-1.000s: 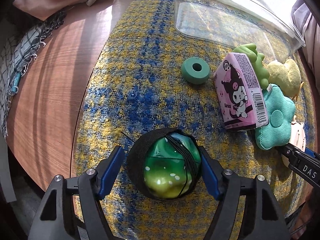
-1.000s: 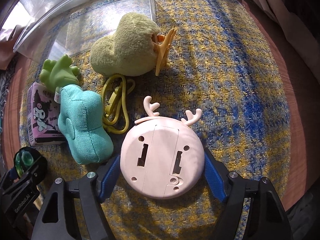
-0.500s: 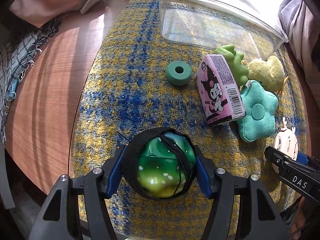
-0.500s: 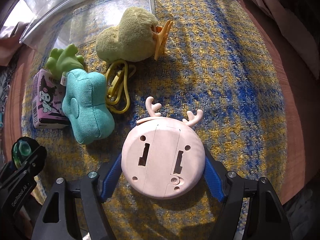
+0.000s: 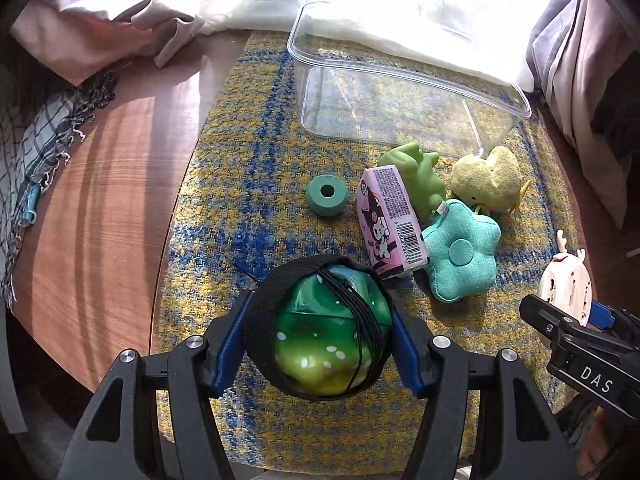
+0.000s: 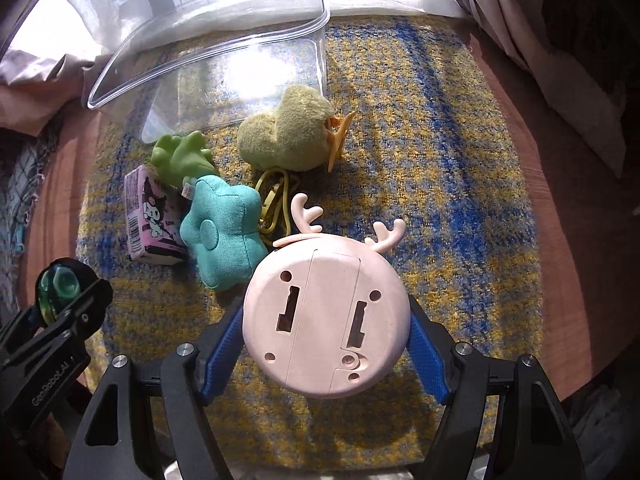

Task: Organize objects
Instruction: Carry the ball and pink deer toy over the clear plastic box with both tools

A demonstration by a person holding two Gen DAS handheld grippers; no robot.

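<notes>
Grips checked first: left gripper [image 5: 320,340] clamped on green ball [image 5: 326,336], right gripper [image 6: 326,334] pinched on pink deer disc [image 6: 326,316], both held above blue-yellow mat [image 6: 440,160]. Best carried level over clear bin [image 5: 400,92], past plush pile, released low inside.

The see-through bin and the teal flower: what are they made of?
The bin looks like clear glossy plastic: the mat shows through, with bright glare. The teal flower looks like stuffed matte woven fabric: visible seams, puffy lobes, a sewn tag.
</notes>
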